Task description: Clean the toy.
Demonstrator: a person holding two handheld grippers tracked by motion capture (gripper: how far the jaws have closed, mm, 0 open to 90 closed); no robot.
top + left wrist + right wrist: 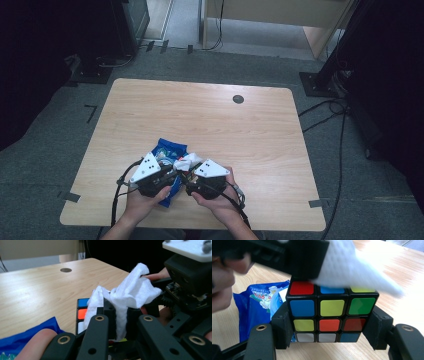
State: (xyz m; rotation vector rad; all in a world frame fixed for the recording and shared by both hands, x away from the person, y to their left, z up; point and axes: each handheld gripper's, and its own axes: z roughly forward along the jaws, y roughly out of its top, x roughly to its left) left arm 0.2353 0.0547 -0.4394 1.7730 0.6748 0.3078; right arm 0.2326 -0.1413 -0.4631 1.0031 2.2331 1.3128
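A colourful puzzle cube sits between the two black jaws of my right gripper, which is shut on its sides. A white wipe is pinched in my left gripper, and its loose end lies over the top of the cube. In the right gripper view the white wipe drapes across the cube's upper face under the left gripper's jaws. From above, both grippers meet near the table's front edge, with the wipe between them.
A blue wipe packet lies on the wooden table under and behind the left gripper, also seen as blue packet. A round grommet hole is at the table's far right. Cables run on the floor to the right.
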